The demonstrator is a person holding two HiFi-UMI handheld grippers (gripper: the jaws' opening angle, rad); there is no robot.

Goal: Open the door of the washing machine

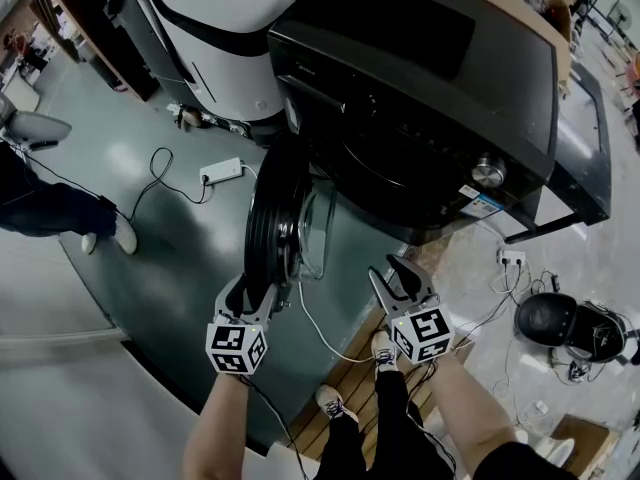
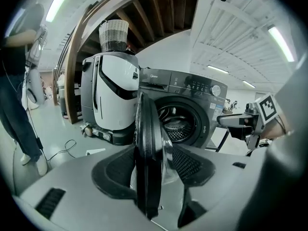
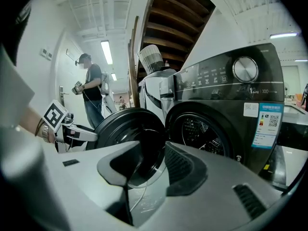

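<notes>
Washer [image 1: 430,98] door [image 1: 268,218] stands wide open, edge-on to the machine's front, with the drum [image 2: 180,124] exposed. Left gripper [image 1: 254,290] pinches the door's lower rim, 1 pad on each side. Right gripper [image 1: 388,271] hangs near the door in front of the washer, its 2 jaws spread with nothing between them.

Black door [image 1: 268,218], dark grey washing machine [image 1: 430,88]

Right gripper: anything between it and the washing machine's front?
No. Head view shows only bare floor between the right gripper and the washing machine.
</notes>
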